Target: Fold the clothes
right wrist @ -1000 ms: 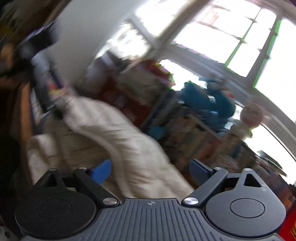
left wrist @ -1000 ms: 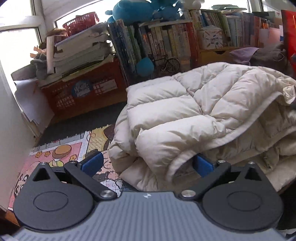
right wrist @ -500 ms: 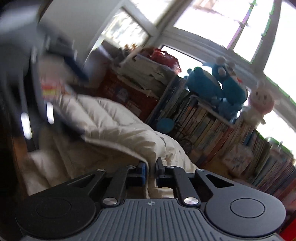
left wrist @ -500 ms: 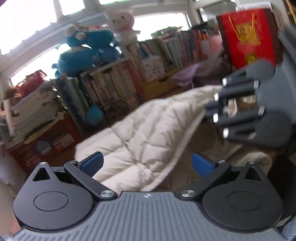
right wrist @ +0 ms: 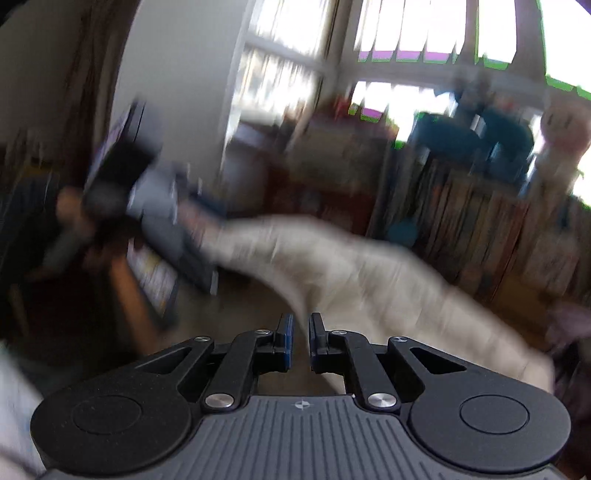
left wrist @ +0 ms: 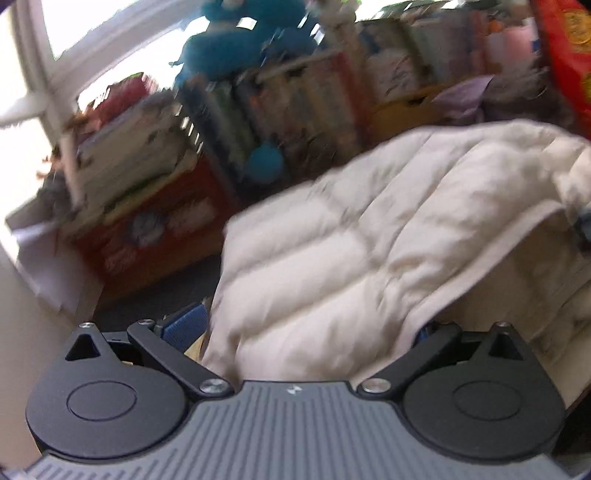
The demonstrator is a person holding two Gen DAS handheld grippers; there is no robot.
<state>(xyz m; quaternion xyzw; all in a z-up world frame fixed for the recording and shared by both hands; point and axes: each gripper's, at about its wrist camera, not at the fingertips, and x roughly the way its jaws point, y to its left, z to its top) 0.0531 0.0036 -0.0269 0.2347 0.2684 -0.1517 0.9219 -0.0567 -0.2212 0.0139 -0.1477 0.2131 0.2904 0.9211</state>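
The left gripper (left wrist: 301, 328) has its jaws spread wide, one blue pad (left wrist: 184, 326) showing at the left and the other mostly hidden behind the hem of a cream quilted jacket (left wrist: 369, 236). The jacket's lower edge lies in the gap between the jaws, but they do not press on it. The jacket is lifted and stretched, rising from the left gripper up toward the right of the left wrist view, its quilted outer side facing the camera and its paler lining (left wrist: 524, 280) showing beneath the raised edge.

The right gripper (right wrist: 300, 341) has its jaws drawn nearly together, pinching a thin edge of the jacket (right wrist: 354, 273) between the two blue pads. In the right wrist view, which is heavily blurred, the jacket runs as a long pale band from the jaws up and to the left, where the left gripper (right wrist: 155, 206) sits at its far end; how it meets the cloth there cannot be told.

Behind the jacket in the left wrist view stand rows of books (left wrist: 303, 107), a blue plush toy (left wrist: 236, 48) above them, a red box (left wrist: 147, 236) with stacked papers (left wrist: 133, 147) on it, and a red bag (left wrist: 565, 51) at the upper right. Bright windows (right wrist: 413, 33) fill the top of the right wrist view.
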